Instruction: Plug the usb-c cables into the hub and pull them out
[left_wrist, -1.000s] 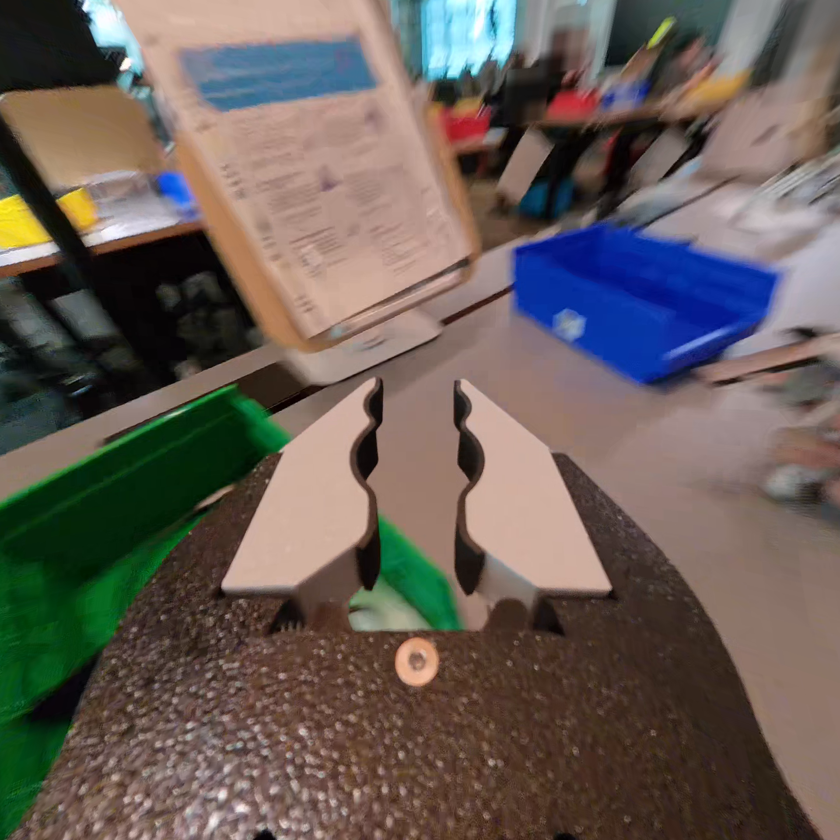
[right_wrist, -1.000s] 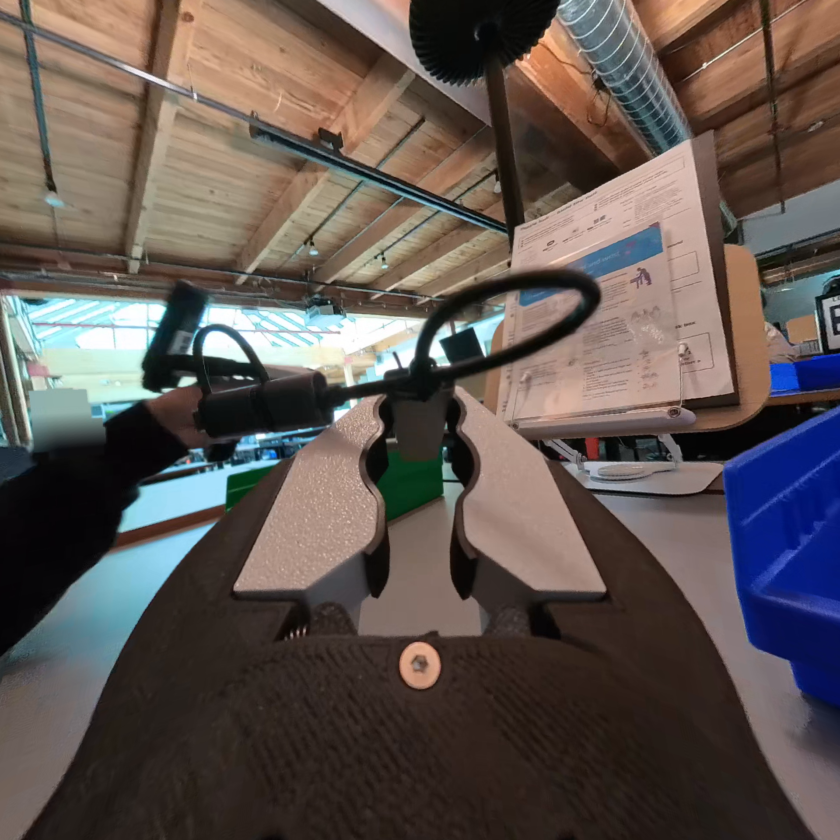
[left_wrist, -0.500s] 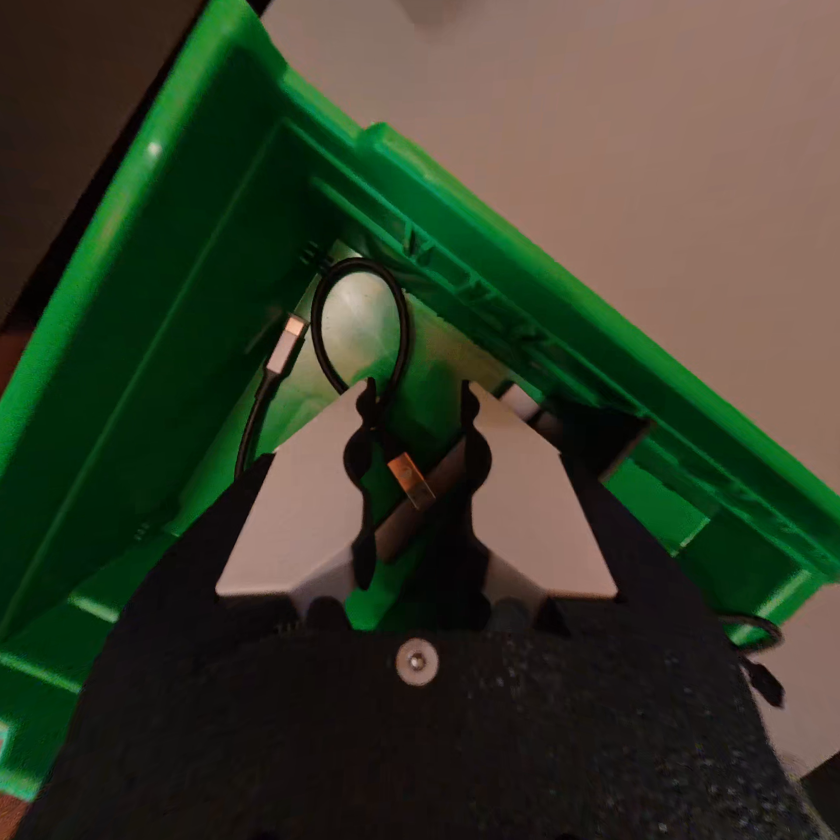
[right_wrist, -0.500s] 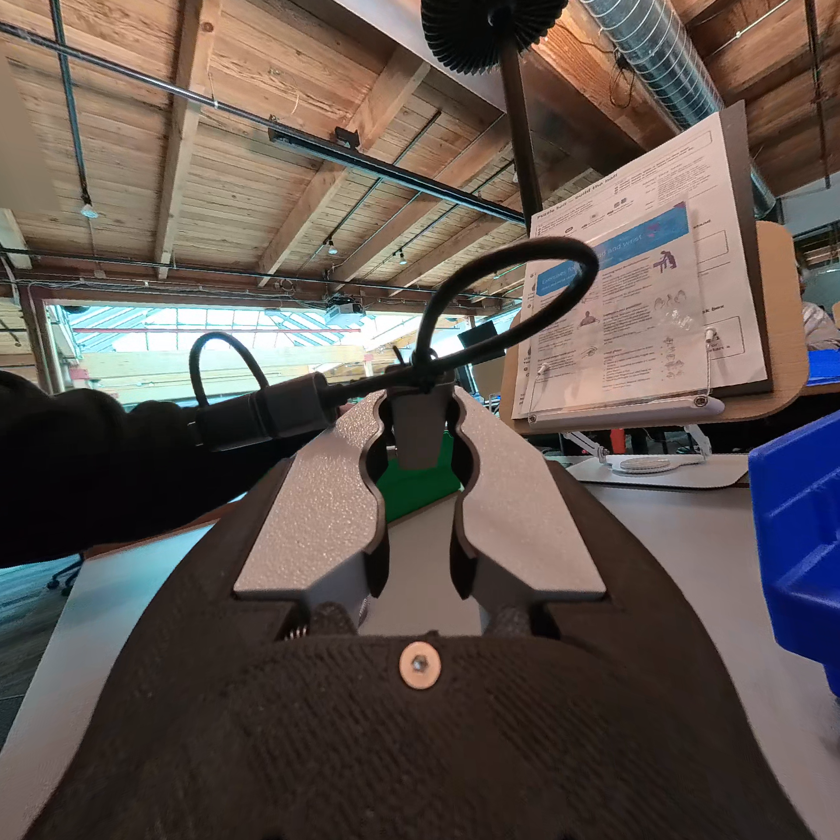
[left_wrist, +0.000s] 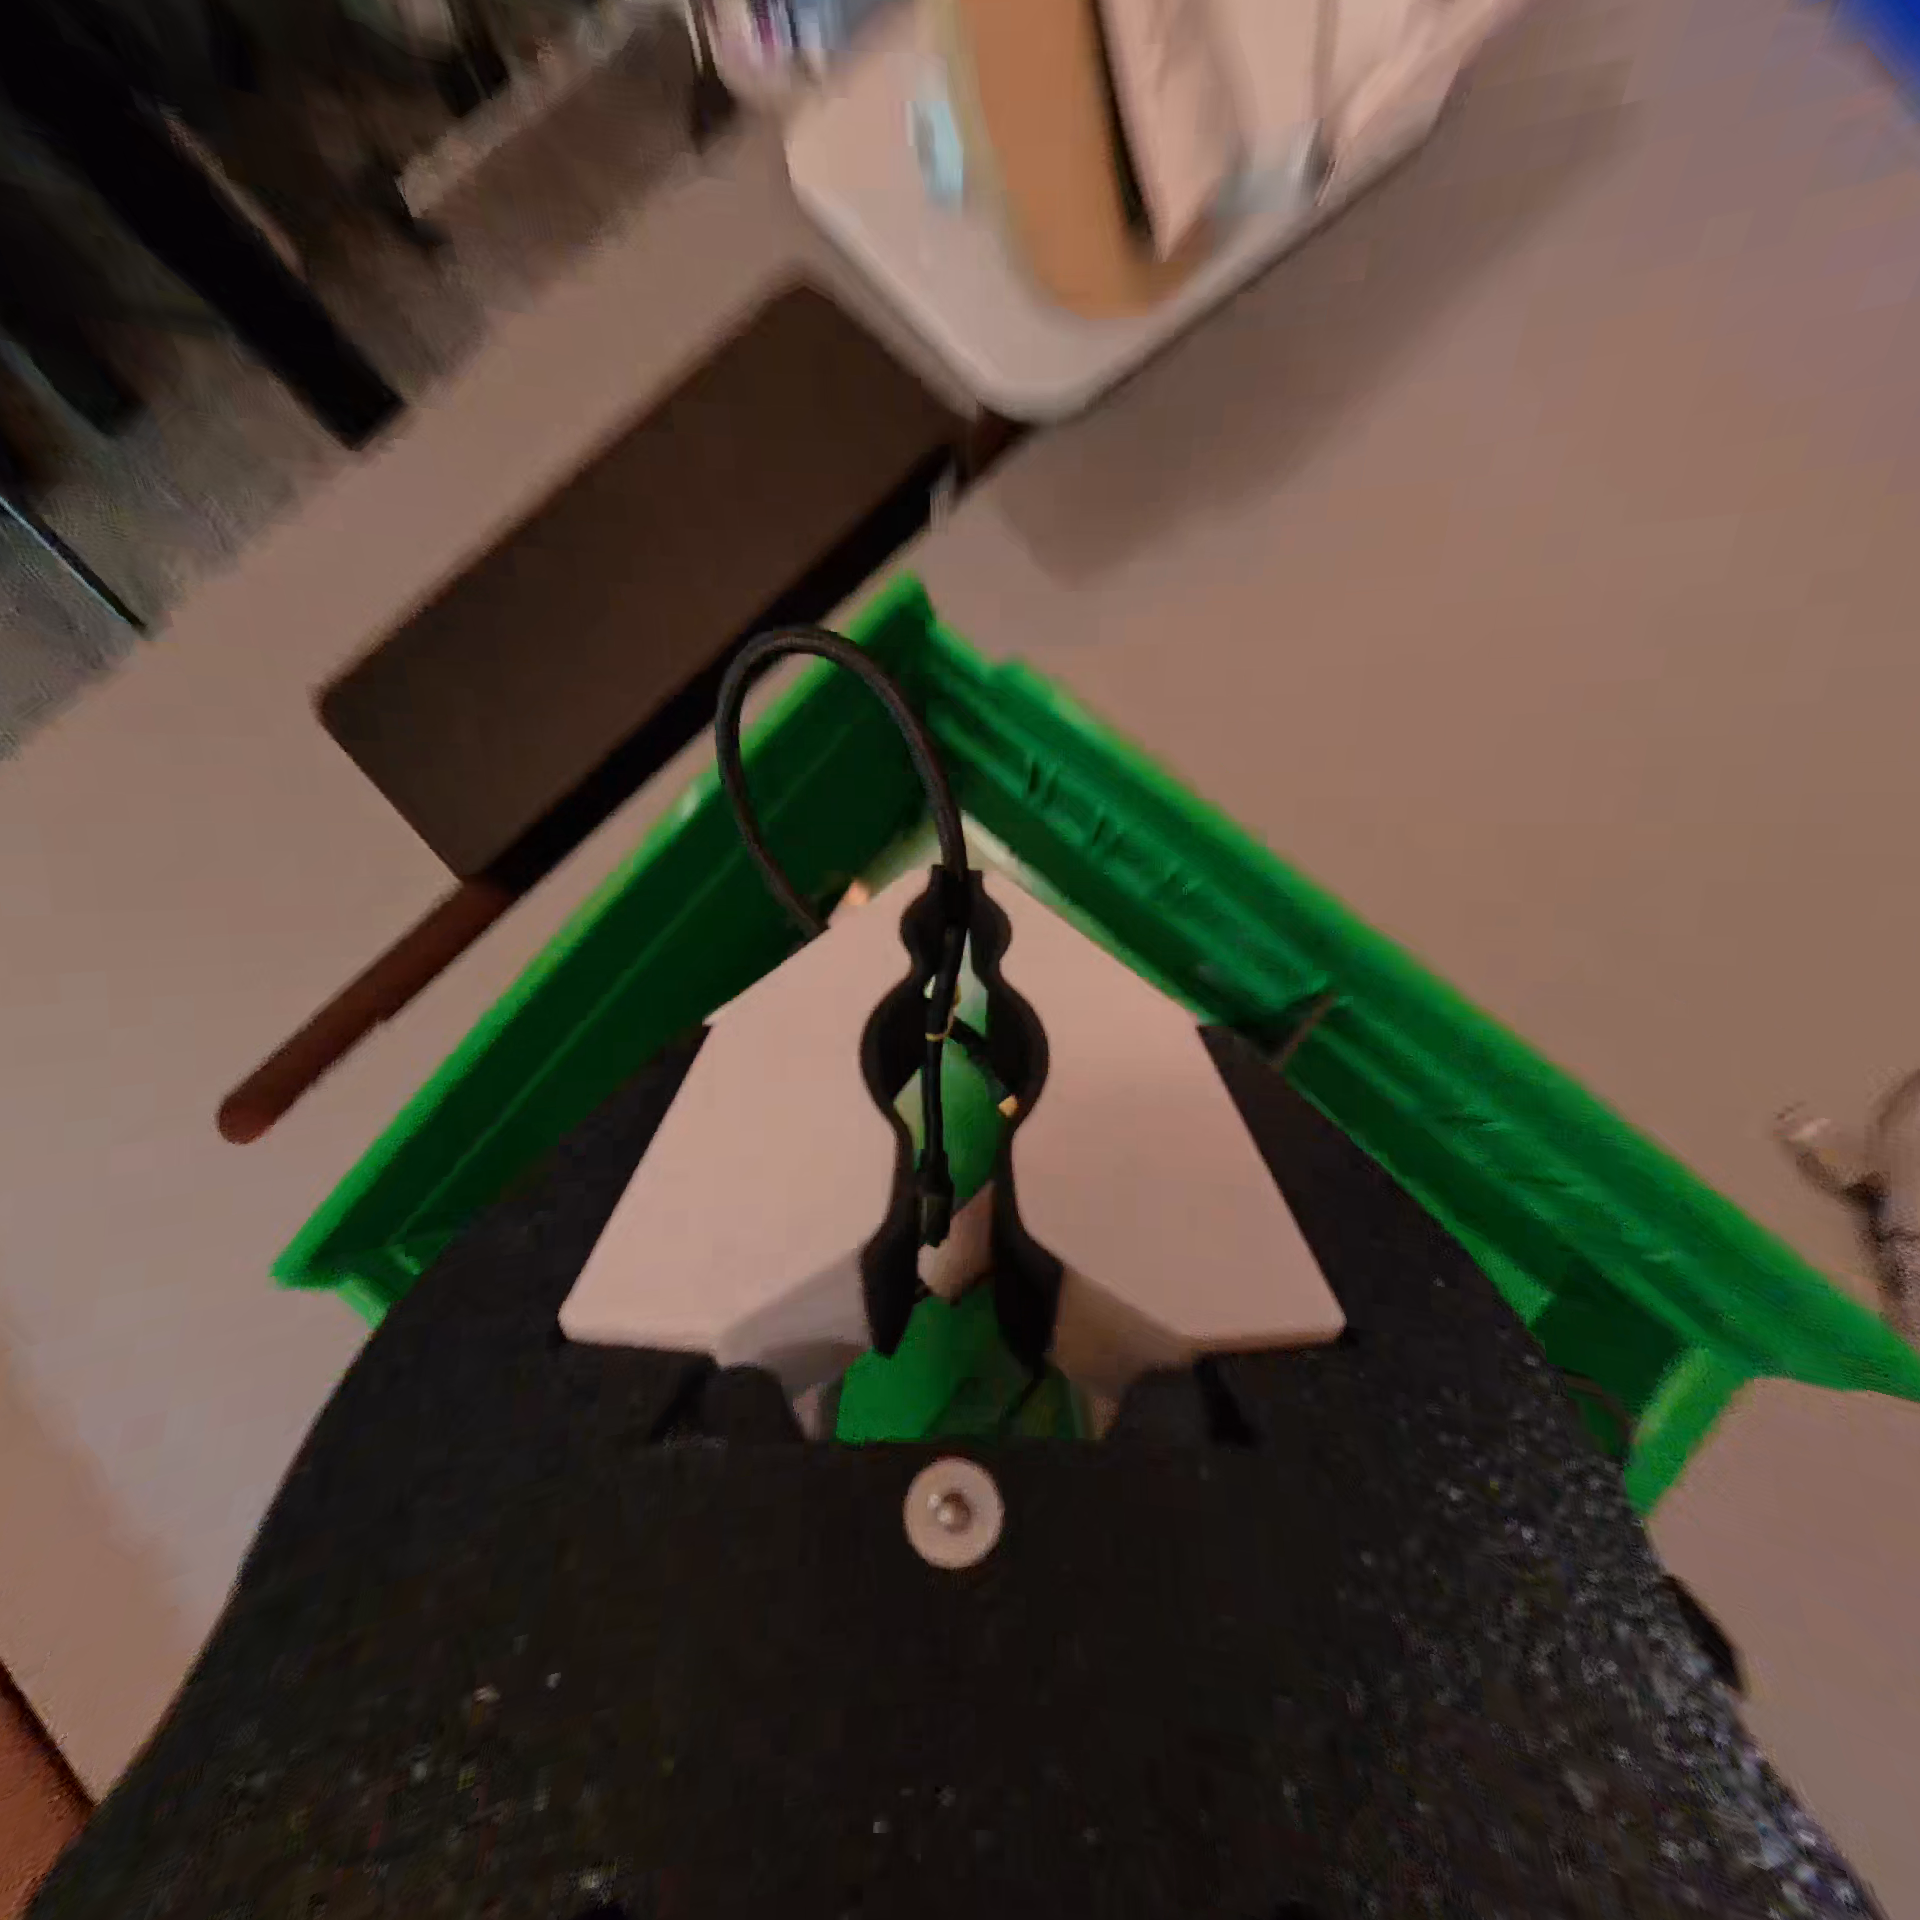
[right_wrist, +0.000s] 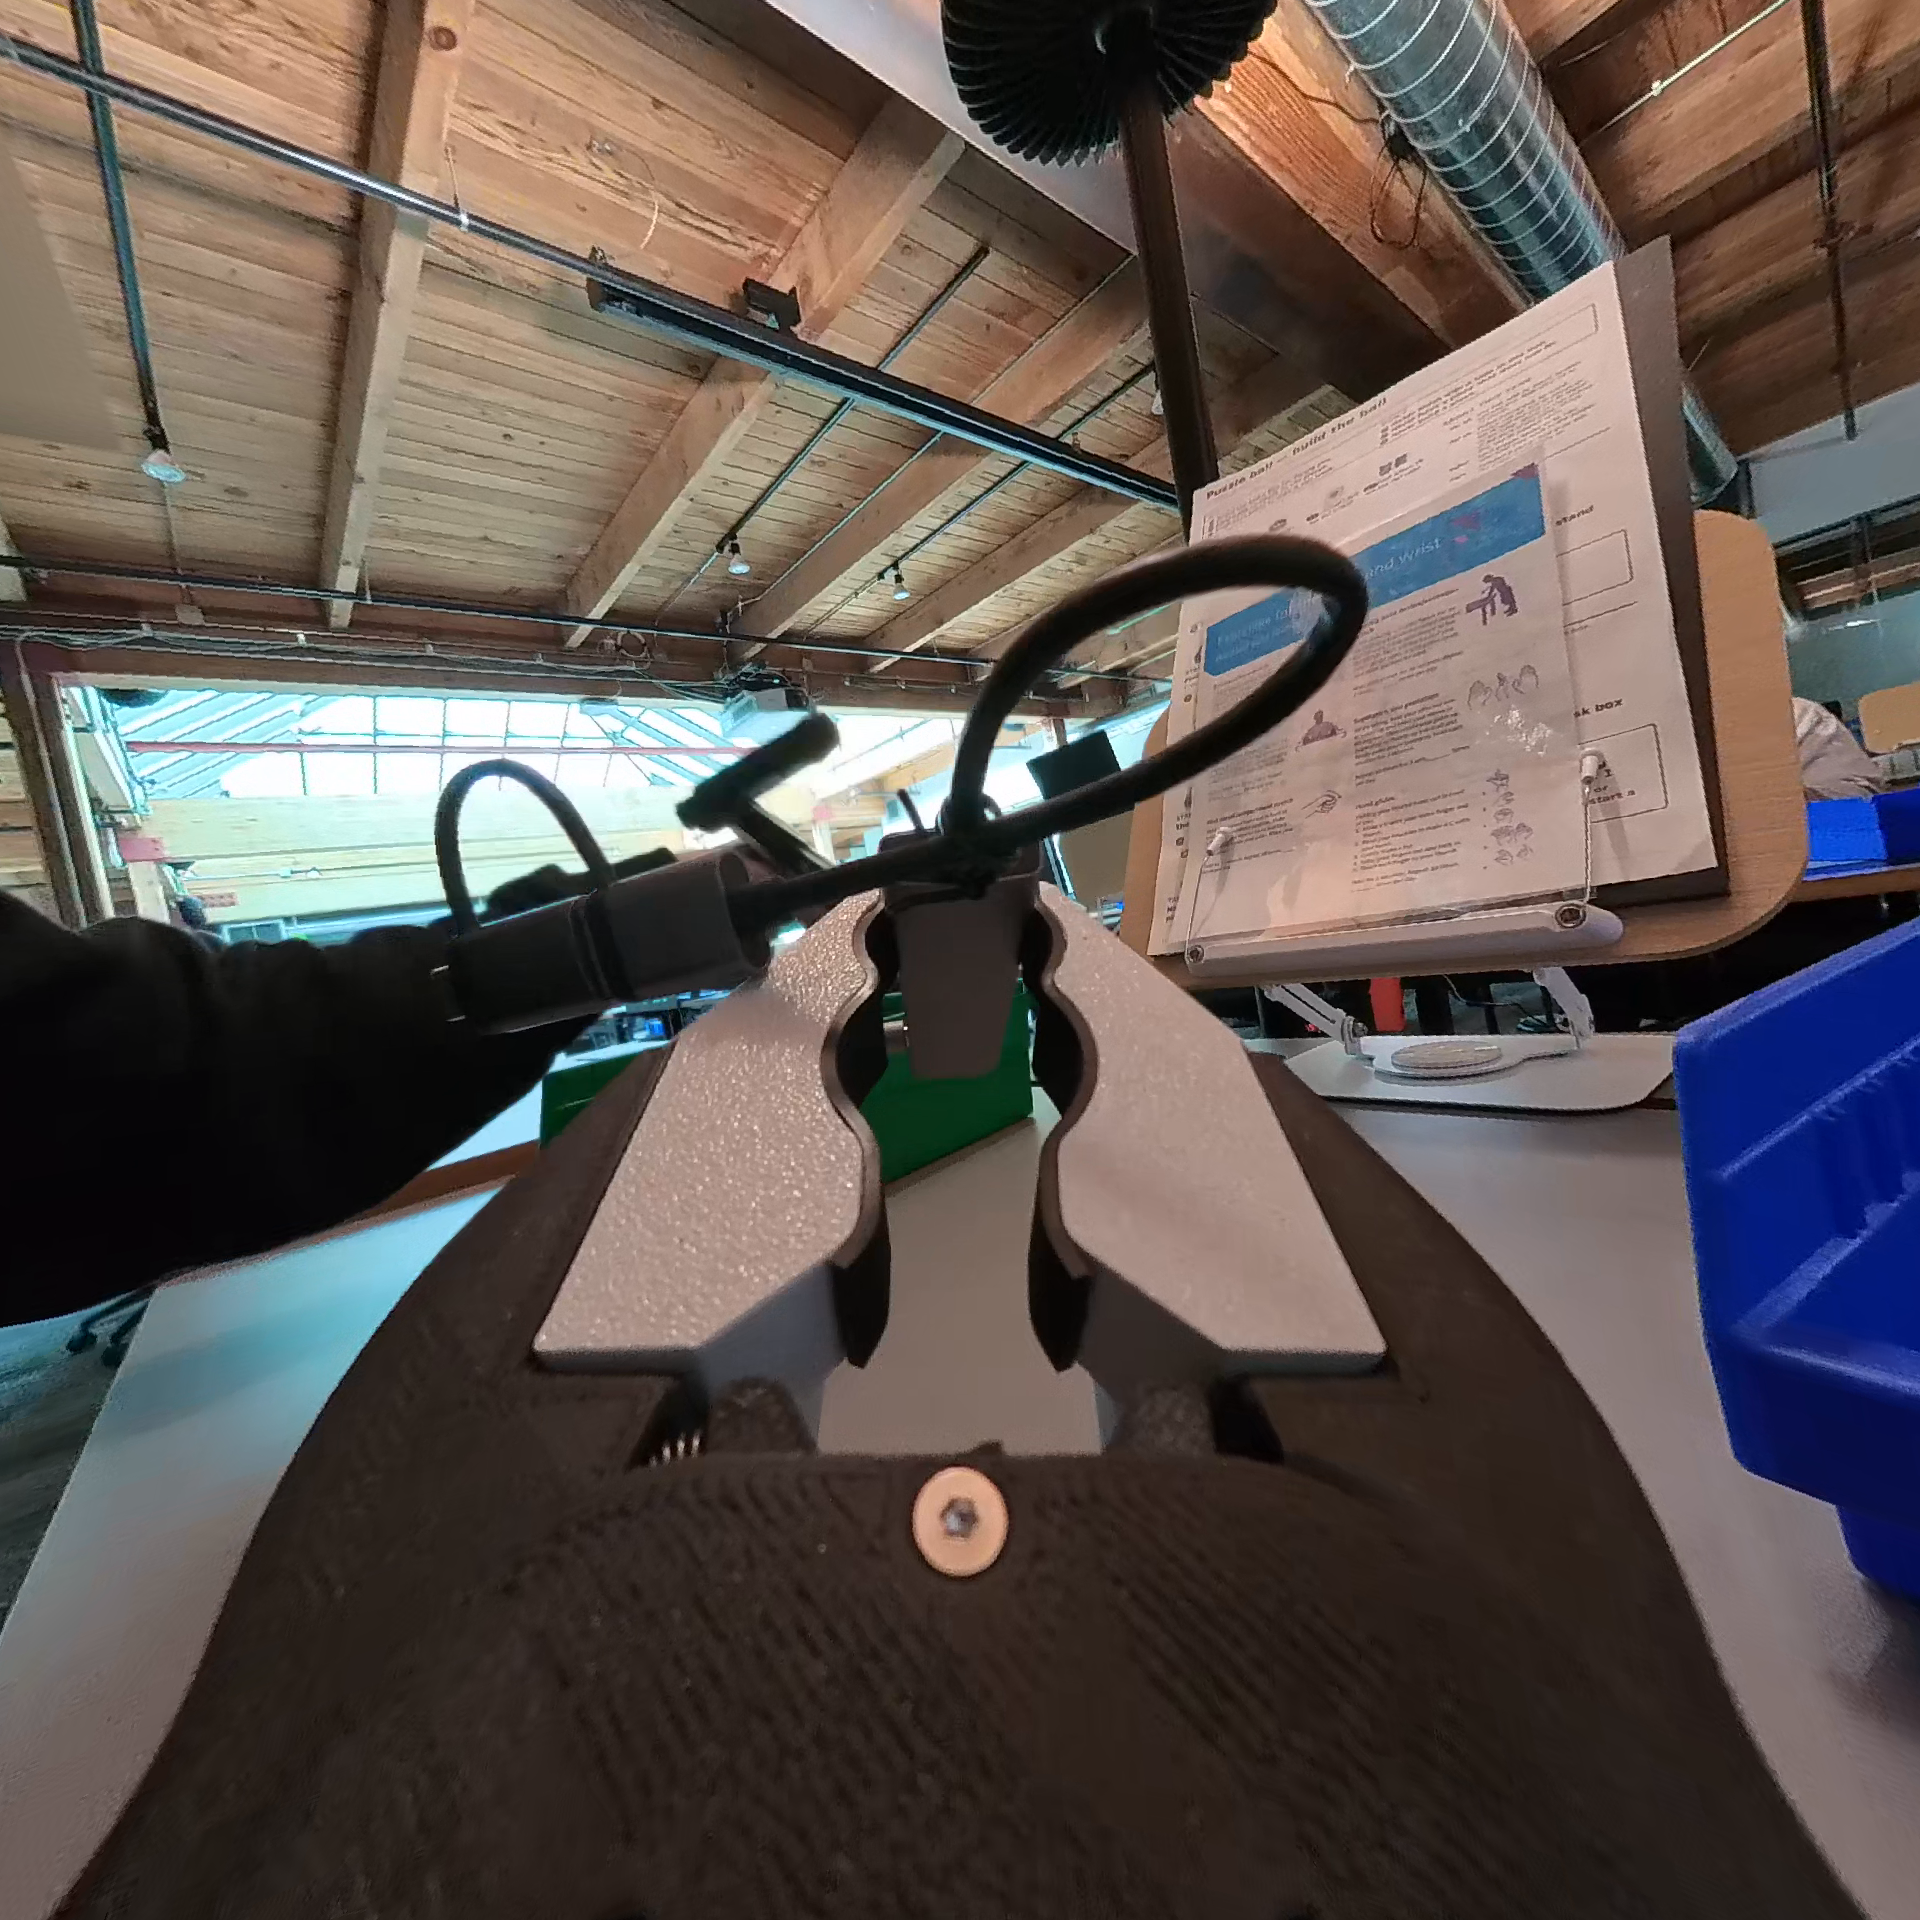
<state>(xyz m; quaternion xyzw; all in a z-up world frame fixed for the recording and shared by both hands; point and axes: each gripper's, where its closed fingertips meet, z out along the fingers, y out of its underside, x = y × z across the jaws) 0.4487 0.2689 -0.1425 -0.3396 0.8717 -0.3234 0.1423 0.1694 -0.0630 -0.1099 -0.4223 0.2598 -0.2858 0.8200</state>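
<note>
The left claw (left_wrist: 951, 904) grips a cable (left_wrist: 831, 748) over the green bin (left_wrist: 1299, 935); the right claw (right_wrist: 956, 914) clamps the hub (right_wrist: 951, 987).

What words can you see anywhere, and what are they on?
Printed sheet on the stand, right wrist view: it carries lines of writing, a blue banner and small drawings; I don't copy its words.
Same sheet, left wrist view: too blurred to read.
Green bin: raised marks on its wall, too blurred to read.
</note>
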